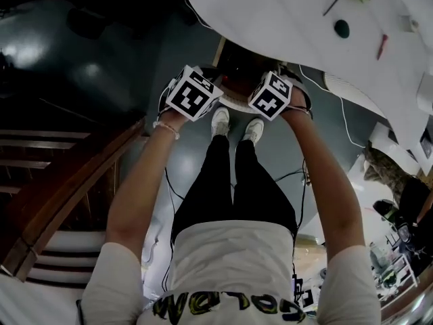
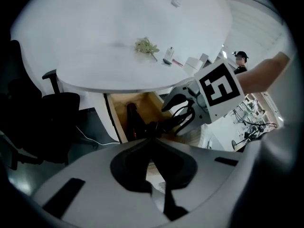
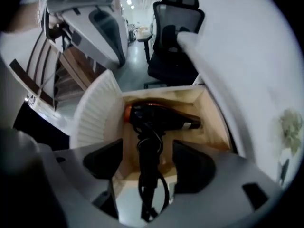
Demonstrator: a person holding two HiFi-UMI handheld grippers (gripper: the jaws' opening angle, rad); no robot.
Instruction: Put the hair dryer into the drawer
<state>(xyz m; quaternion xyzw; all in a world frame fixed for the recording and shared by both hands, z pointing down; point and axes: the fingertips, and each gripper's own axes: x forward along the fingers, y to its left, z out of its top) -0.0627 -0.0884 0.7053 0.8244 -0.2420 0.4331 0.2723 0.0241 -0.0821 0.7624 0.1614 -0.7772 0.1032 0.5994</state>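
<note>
Black hair dryer (image 3: 161, 118): inside open wooden drawer (image 3: 211, 113), handle running toward my right gripper (image 3: 147, 158) above, fingers apart; left gripper (image 2: 151, 151) fingers together, empty.

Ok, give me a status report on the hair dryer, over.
Left tongs shut, empty. Right tongs open, gripping nothing. Hair dryer lying in the open drawer. Cord seems to hang over the drawer front.

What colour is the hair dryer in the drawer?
The hair dryer is black with an orange ring at one end; clearest in the right gripper view.
</note>
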